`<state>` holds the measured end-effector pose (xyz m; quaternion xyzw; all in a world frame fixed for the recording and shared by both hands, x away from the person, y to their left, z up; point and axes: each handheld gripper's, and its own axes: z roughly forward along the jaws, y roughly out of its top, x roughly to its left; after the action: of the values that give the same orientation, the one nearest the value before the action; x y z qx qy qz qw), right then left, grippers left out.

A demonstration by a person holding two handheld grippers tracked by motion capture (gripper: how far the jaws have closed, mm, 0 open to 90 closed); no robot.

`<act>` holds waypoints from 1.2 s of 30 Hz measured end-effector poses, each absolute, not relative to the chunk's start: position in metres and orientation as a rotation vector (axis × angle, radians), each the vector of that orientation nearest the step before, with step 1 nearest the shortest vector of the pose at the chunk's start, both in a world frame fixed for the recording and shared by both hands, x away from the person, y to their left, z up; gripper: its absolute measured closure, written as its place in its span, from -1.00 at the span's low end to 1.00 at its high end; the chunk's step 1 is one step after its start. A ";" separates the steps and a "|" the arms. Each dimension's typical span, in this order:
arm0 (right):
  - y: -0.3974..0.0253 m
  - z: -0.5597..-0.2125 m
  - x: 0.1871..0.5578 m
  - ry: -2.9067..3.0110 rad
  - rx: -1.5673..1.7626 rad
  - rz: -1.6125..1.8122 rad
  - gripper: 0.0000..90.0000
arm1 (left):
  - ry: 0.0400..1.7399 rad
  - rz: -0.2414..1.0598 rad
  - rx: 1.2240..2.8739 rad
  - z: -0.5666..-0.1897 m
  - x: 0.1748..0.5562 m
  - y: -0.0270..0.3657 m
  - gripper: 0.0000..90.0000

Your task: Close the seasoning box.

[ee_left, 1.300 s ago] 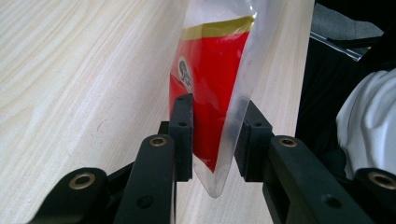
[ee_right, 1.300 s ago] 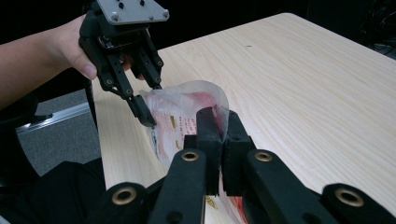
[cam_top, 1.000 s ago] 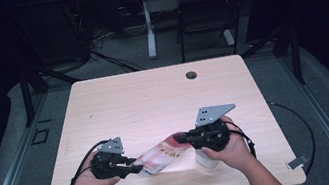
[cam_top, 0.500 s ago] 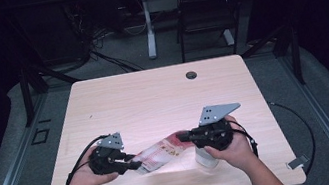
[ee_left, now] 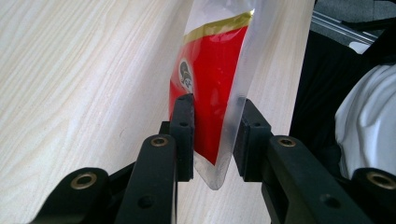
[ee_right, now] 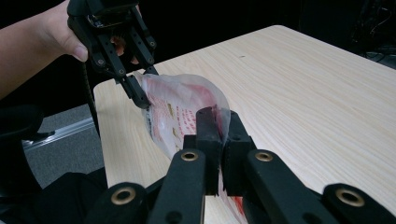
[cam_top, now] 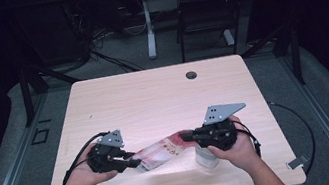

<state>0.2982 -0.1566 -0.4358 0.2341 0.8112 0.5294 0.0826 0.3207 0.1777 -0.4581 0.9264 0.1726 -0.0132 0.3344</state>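
A clear plastic pouch (cam_top: 160, 153) with red print hangs stretched between my two grippers over the front of the table. My left gripper (cam_top: 134, 164) is shut on one end. In the left gripper view the pouch (ee_left: 212, 70) runs up from between its pads (ee_left: 186, 122). My right gripper (cam_top: 185, 137) is shut on the other end, and its view shows the jaws pinched on crumpled film (ee_right: 187, 107). That view also shows the left gripper (ee_right: 142, 100) farther off, clamped on the pouch's far edge.
A clear container (cam_top: 207, 158) stands on the table under my right hand. The light wood table (cam_top: 153, 99) has a cable hole (cam_top: 191, 75) near its far edge. A chair (cam_top: 202, 10) and desk legs stand on the floor beyond.
Little has moved. Both grippers keep their hold on the pouch, and the left hand has shifted slightly.
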 end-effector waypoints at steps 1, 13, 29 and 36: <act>-0.157 -0.436 0.298 2.422 0.701 1.581 0.96 | 0.452 -0.034 2.419 -0.458 0.321 0.178 0.62; -0.160 -0.436 0.298 2.412 0.712 1.595 0.95 | 0.440 -0.026 2.439 -0.450 0.322 0.176 0.62; -0.165 -0.436 0.300 2.404 0.730 1.616 0.95 | 0.433 -0.020 2.434 -0.441 0.323 0.175 0.62; -0.166 -0.437 0.301 2.401 0.738 1.629 0.95 | 0.431 -0.019 2.435 -0.440 0.324 0.175 0.63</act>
<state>0.3006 -0.1664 -0.4371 0.2458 0.7998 0.5426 0.0738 0.3240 0.1748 -0.4400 0.9301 0.1648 -0.0071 0.3283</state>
